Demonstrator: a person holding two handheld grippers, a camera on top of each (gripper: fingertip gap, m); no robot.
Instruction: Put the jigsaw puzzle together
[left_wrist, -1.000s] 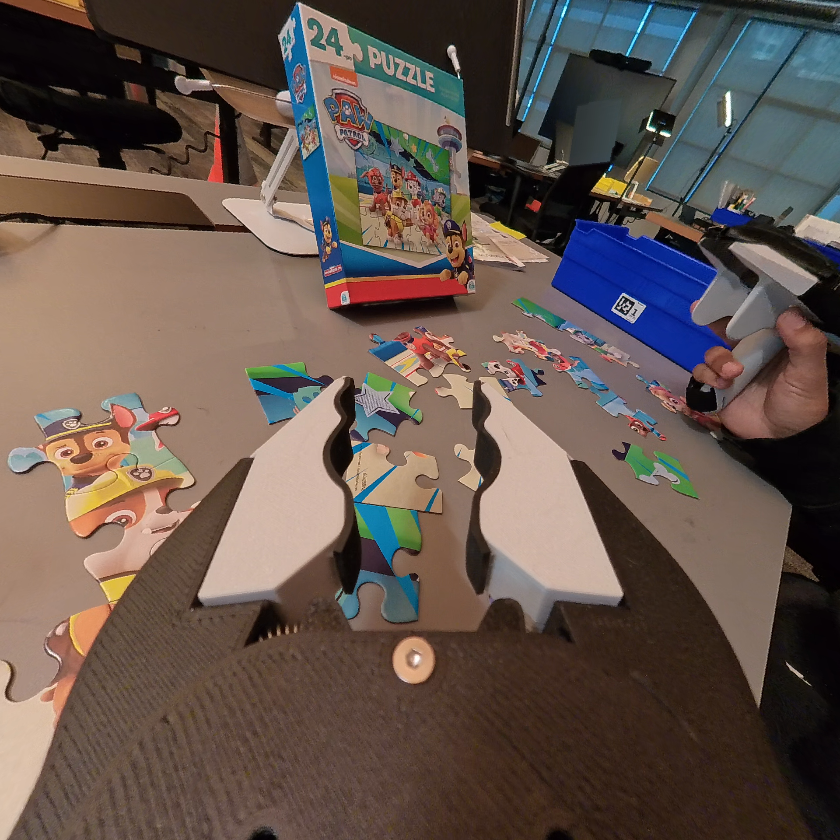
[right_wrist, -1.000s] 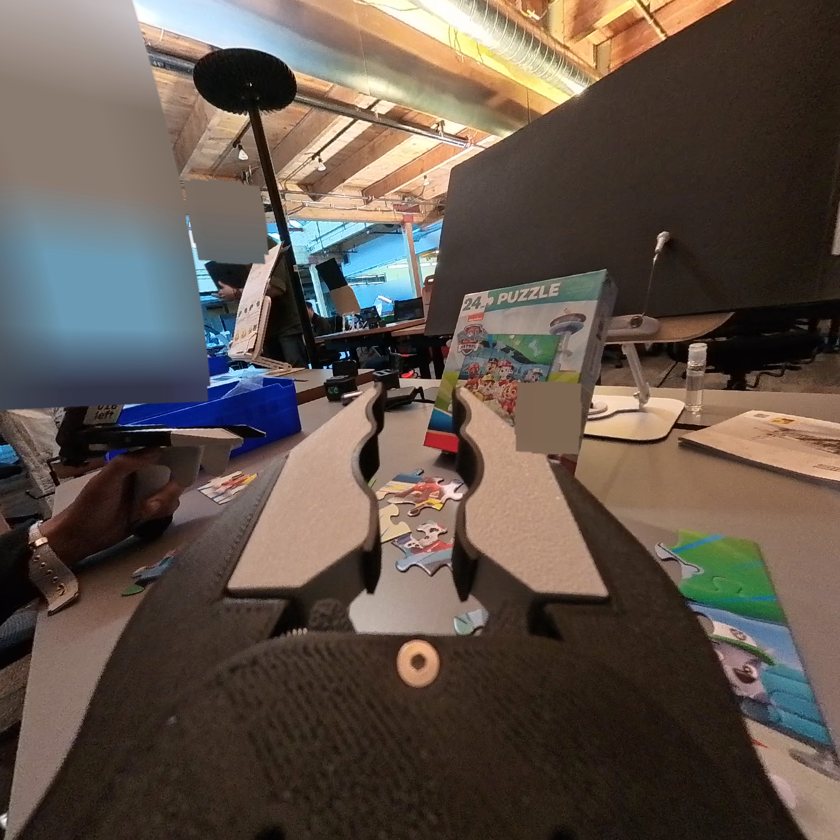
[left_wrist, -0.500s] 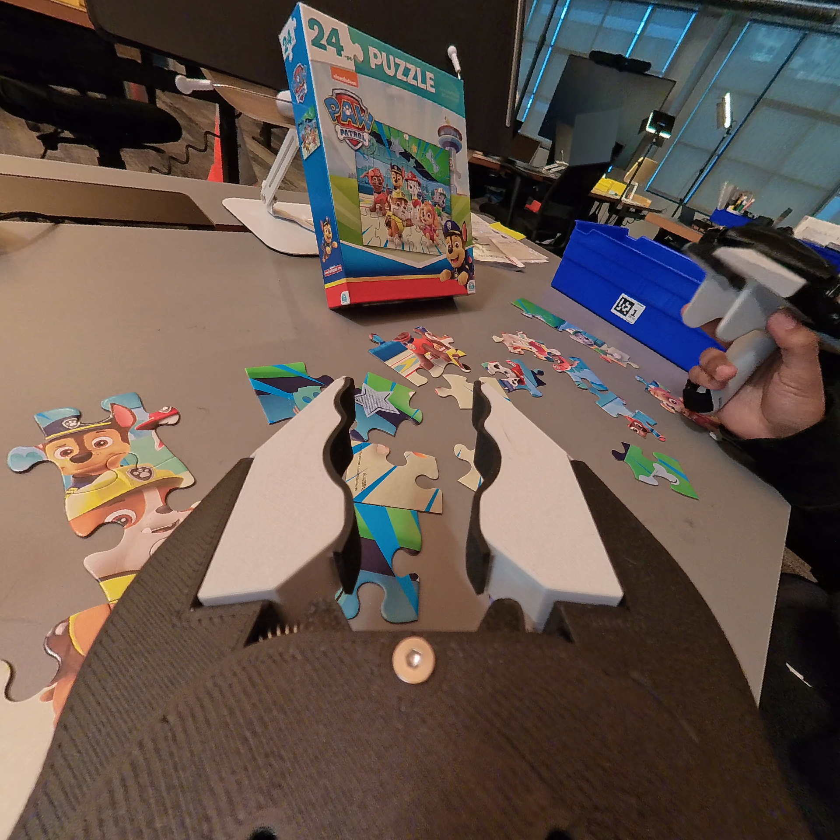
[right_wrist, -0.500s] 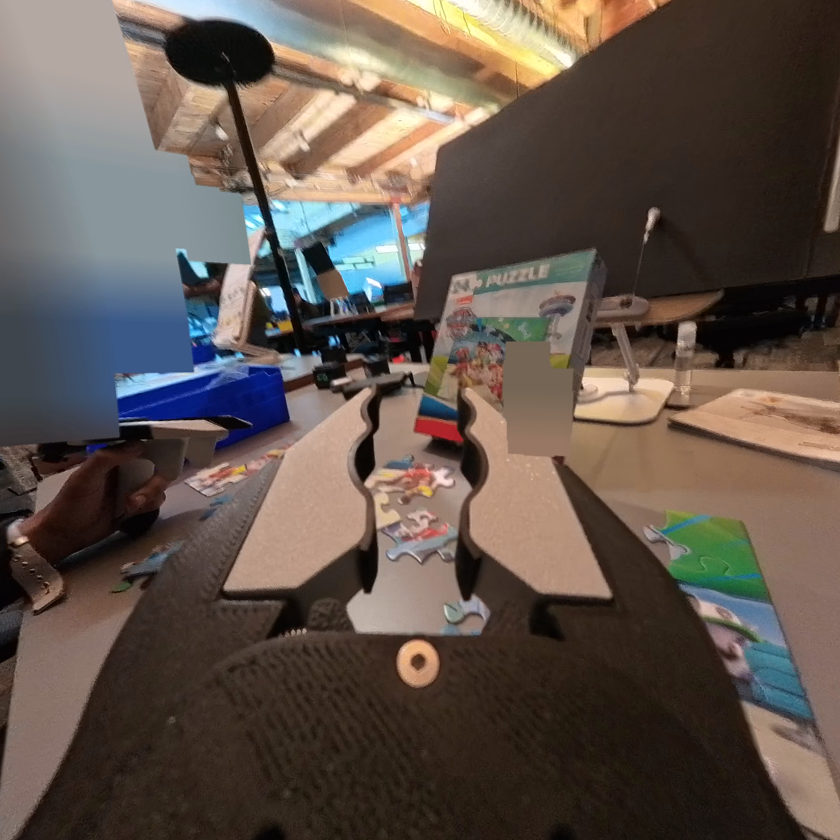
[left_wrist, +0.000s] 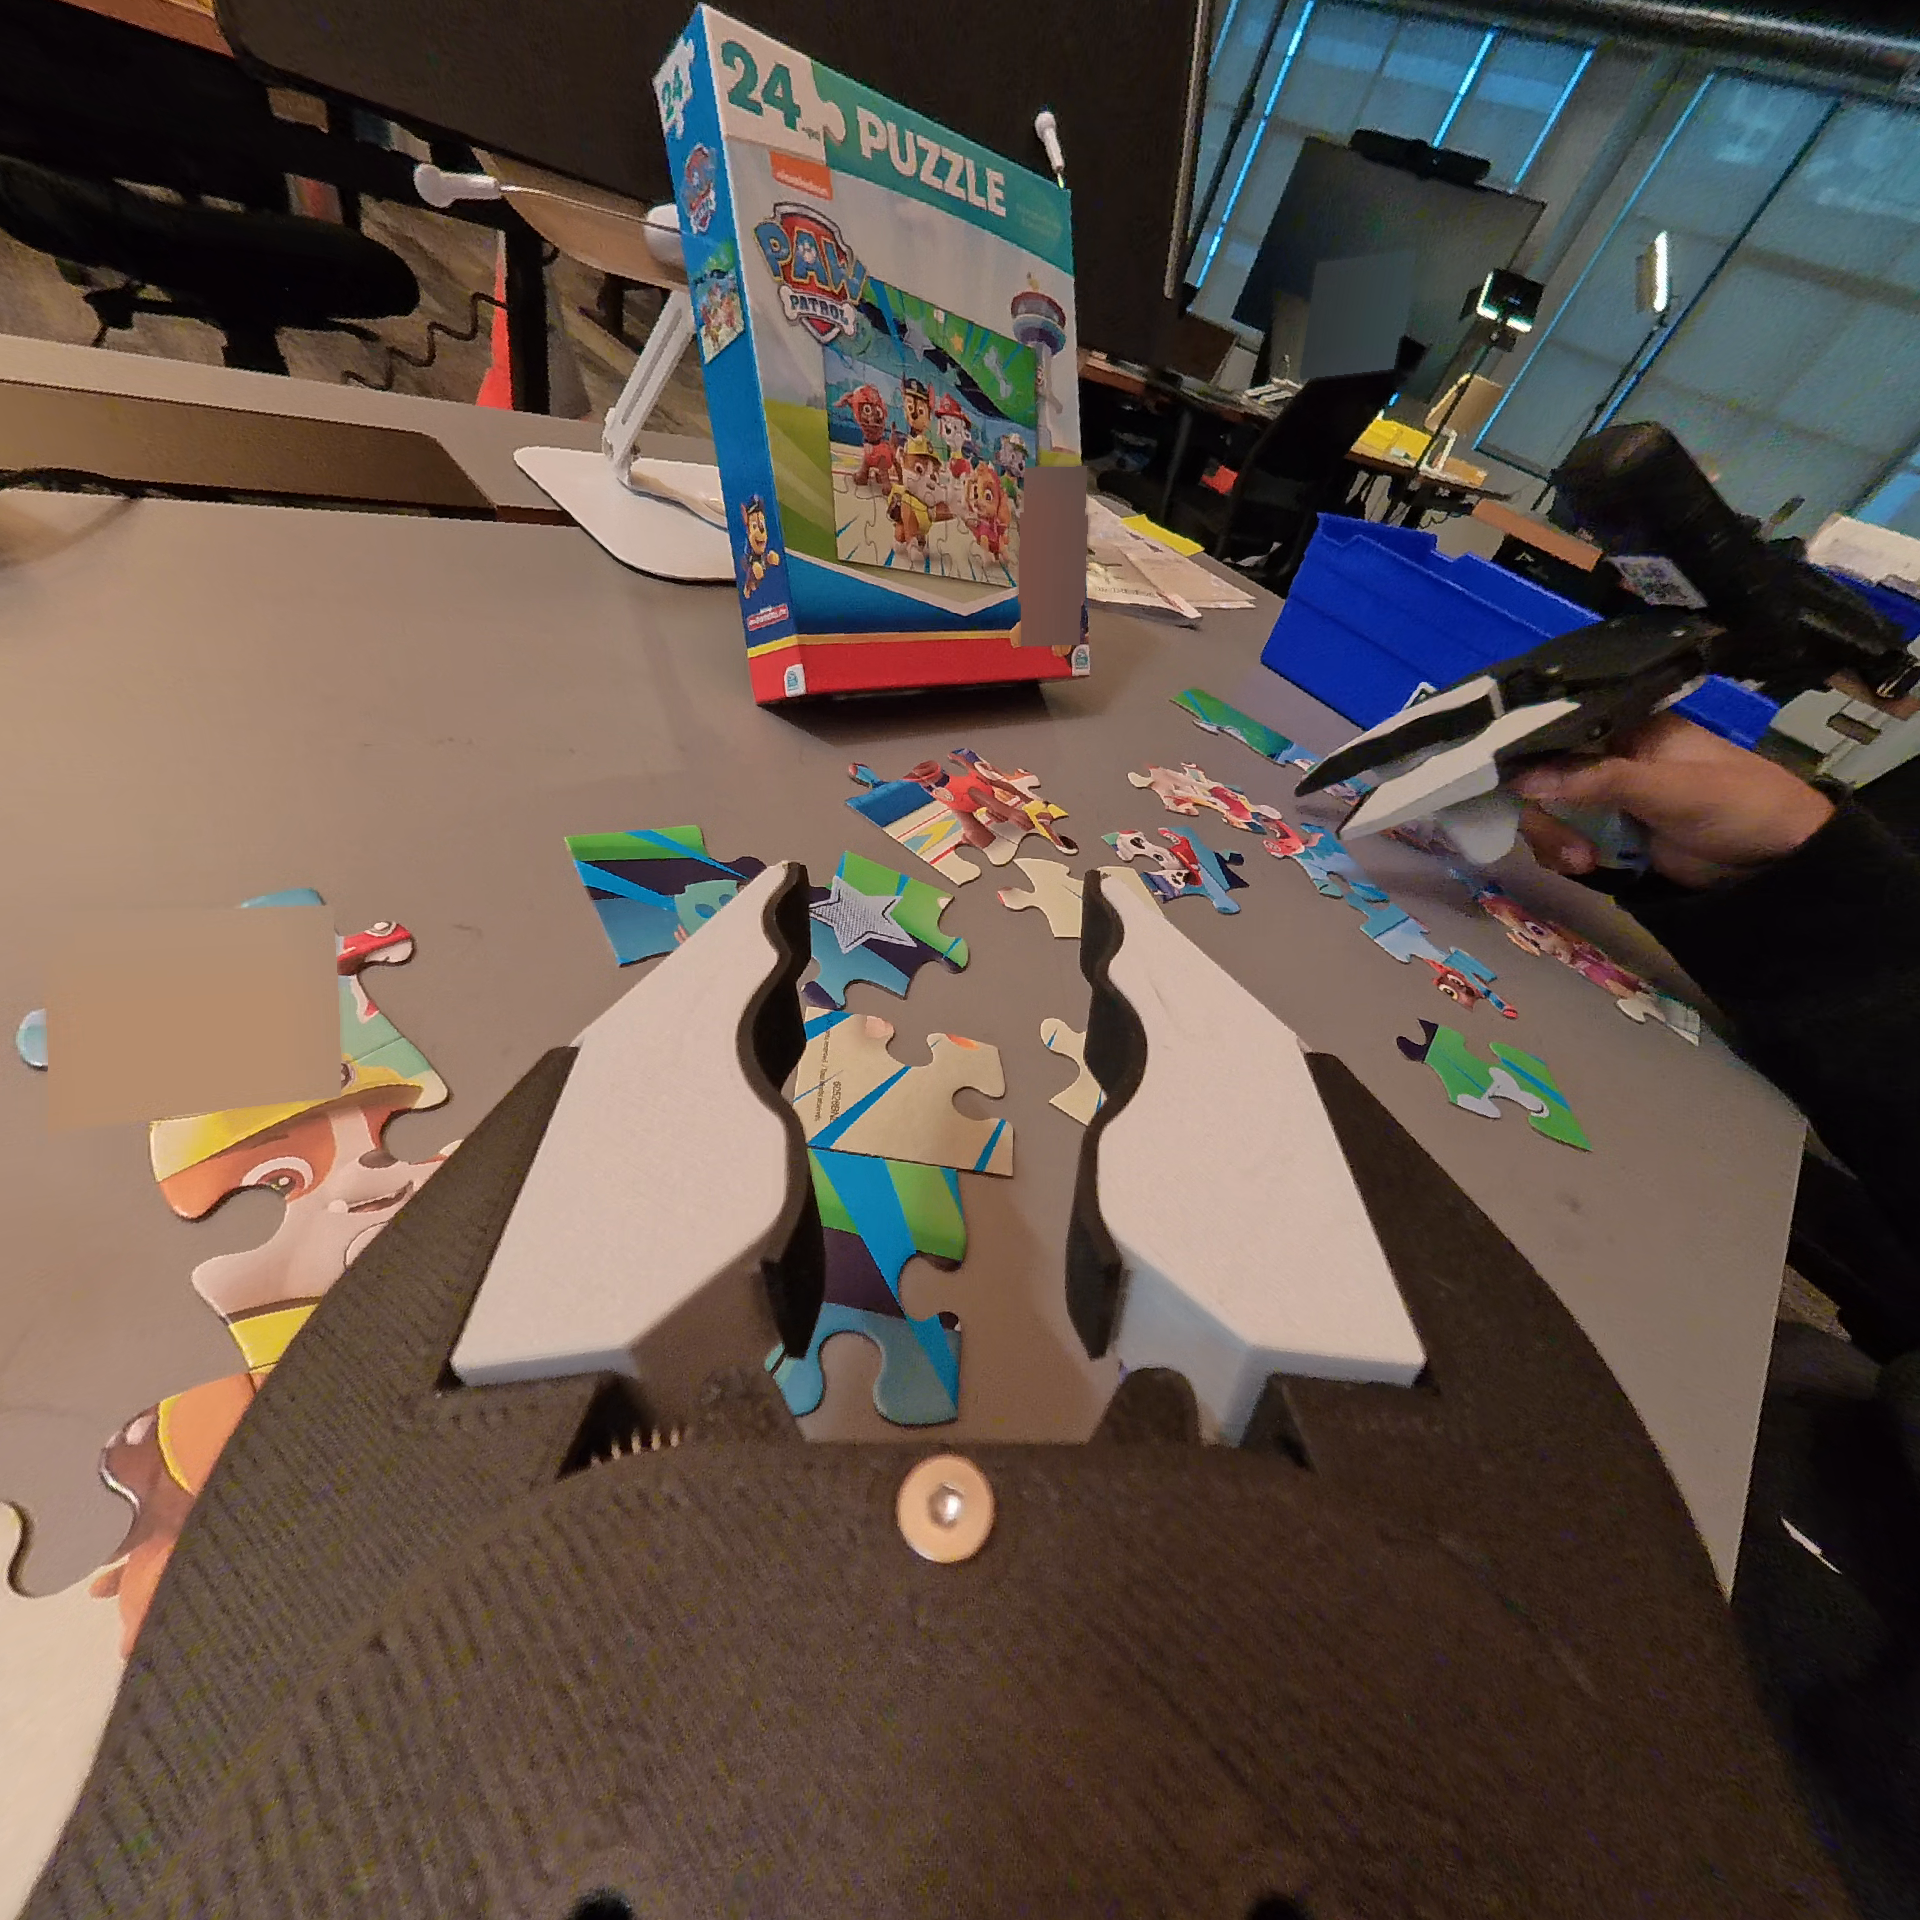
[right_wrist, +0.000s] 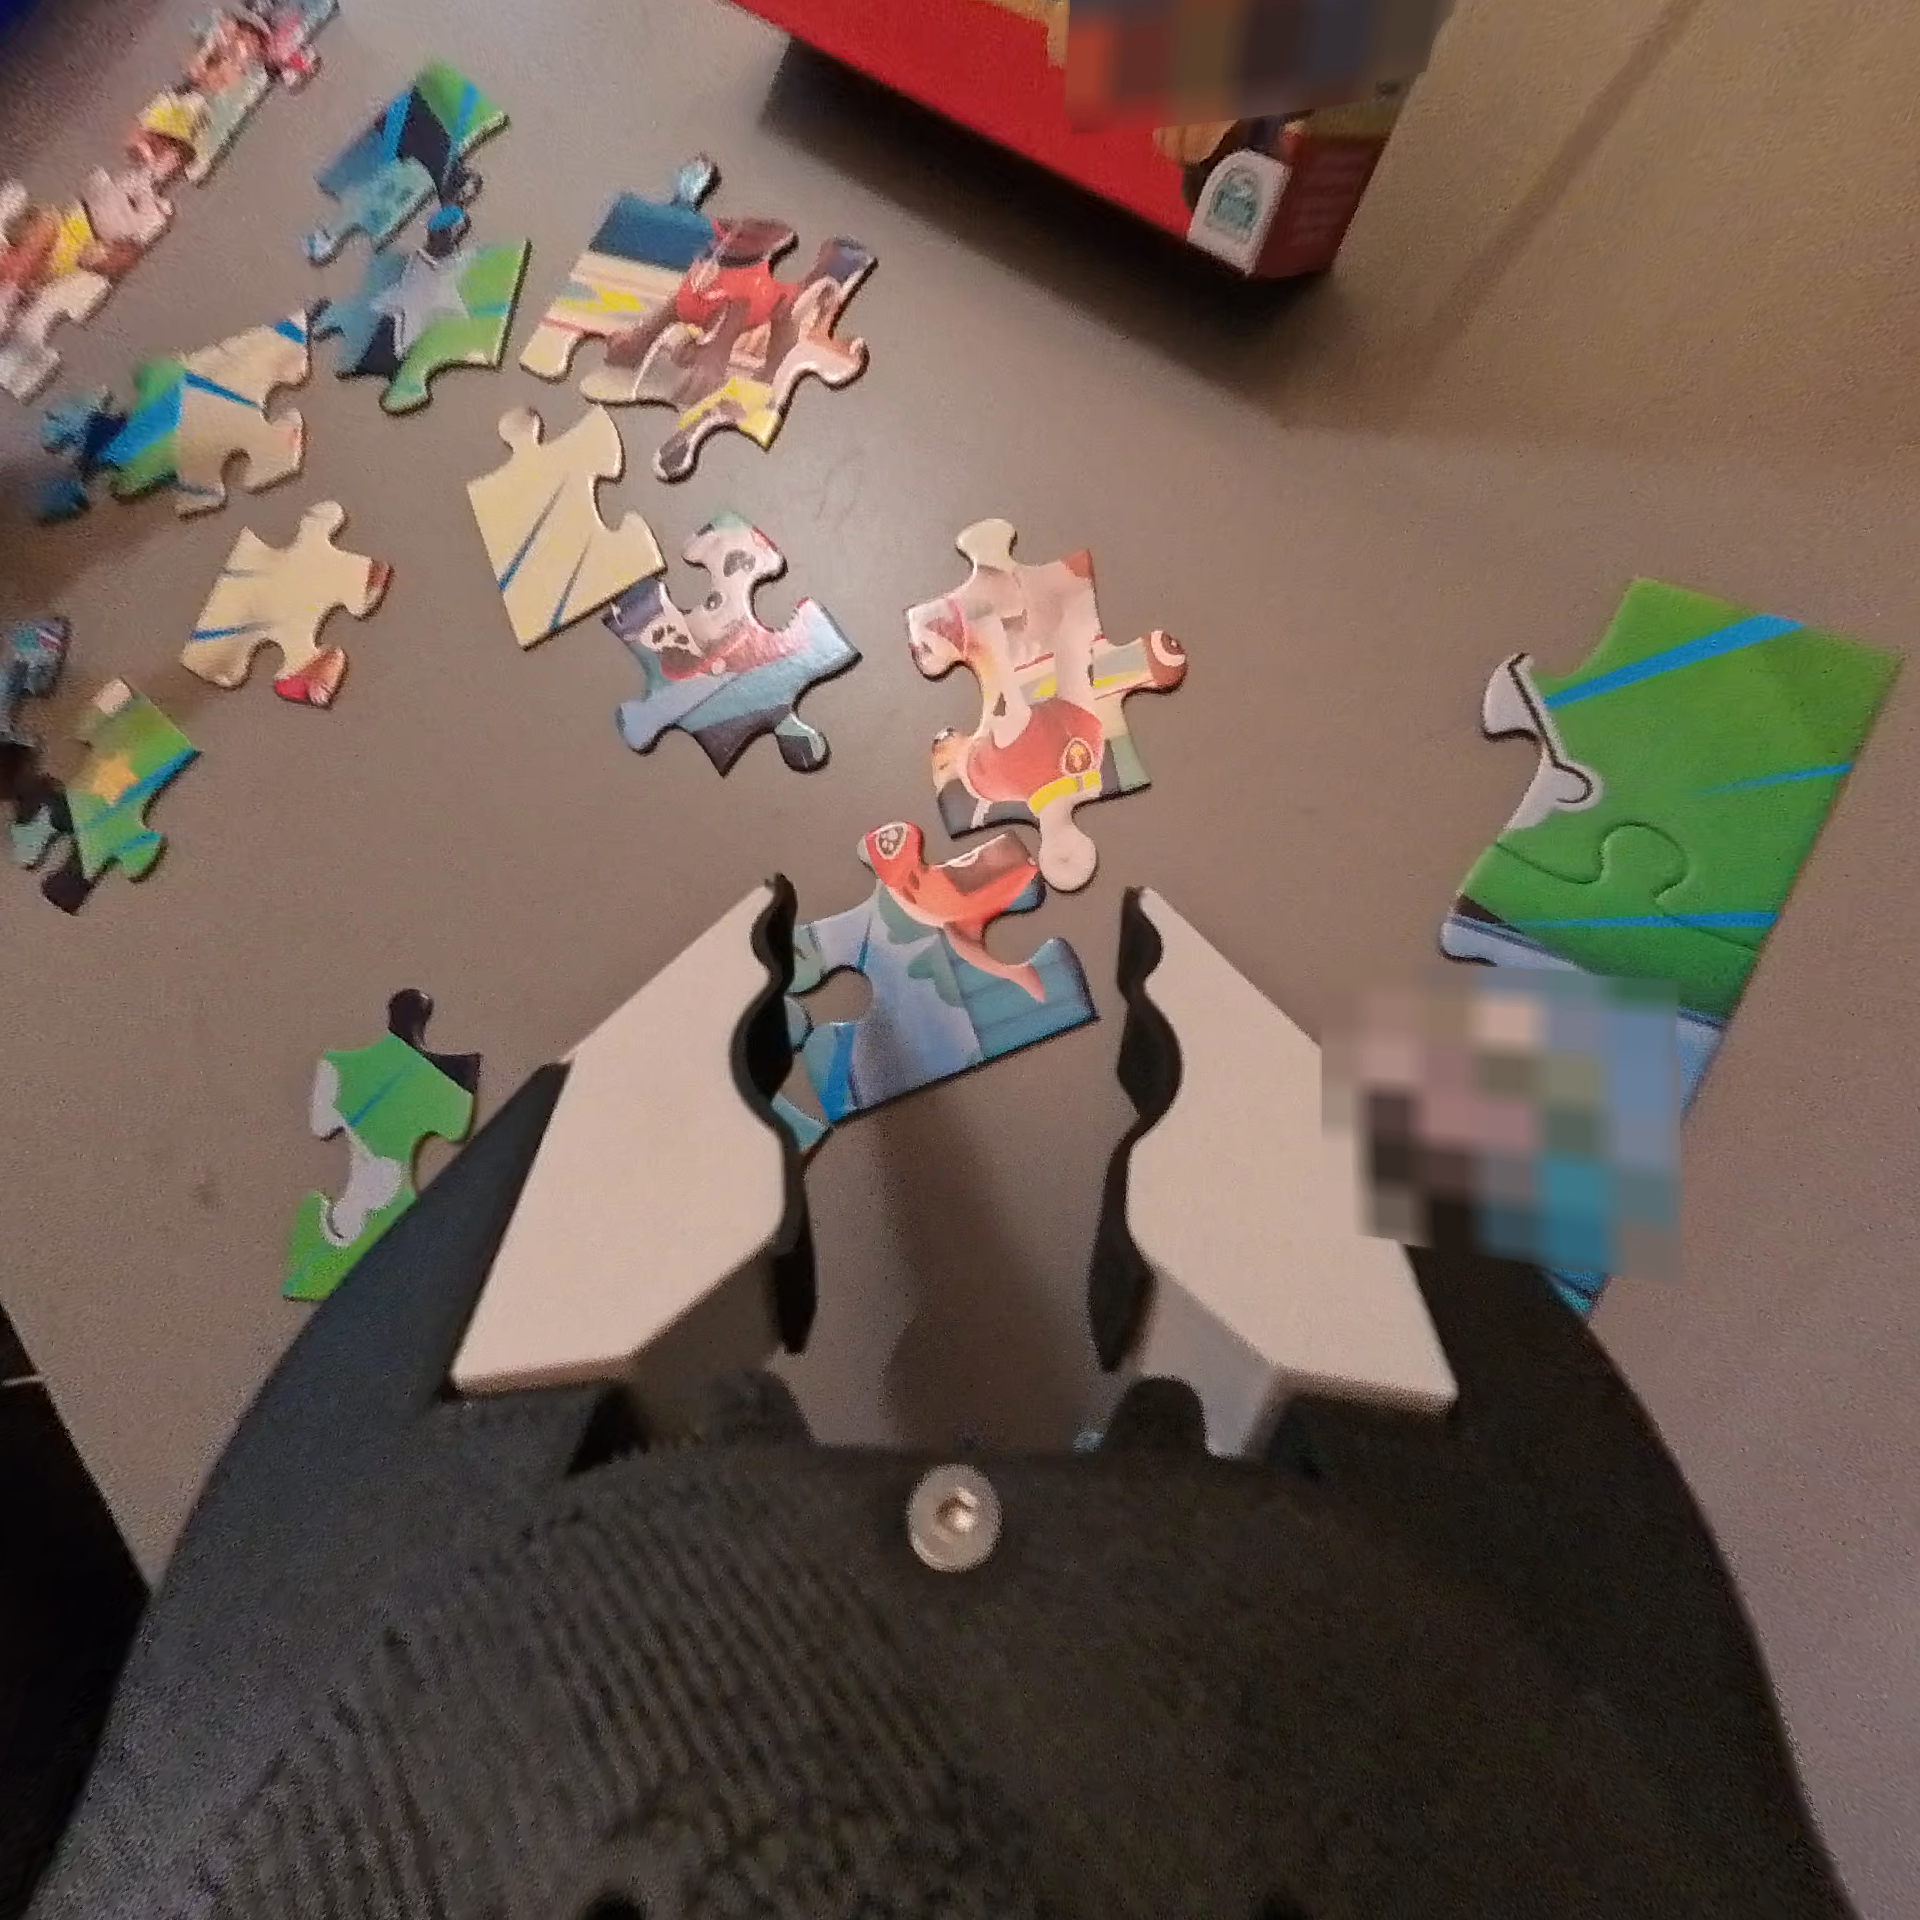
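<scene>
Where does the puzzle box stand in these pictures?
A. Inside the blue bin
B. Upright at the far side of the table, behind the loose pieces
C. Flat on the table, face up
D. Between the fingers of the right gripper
B: the puzzle box stands upright on the grey table, beyond the loose pieces.

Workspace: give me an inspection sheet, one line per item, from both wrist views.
Surface: grey table, flat.
Job's things: loose puzzle pieces scattered; puzzle box standing upright; joined green section at the right.
Clutter: blue bin, papers, white stand.
Grippers: left claw open above pieces, holding nothing; right claw open over a blue and red piece, pads apart from it.
Cables: coiled cord behind the table.
Surroundings: dark panel, windows, other desks.
</scene>
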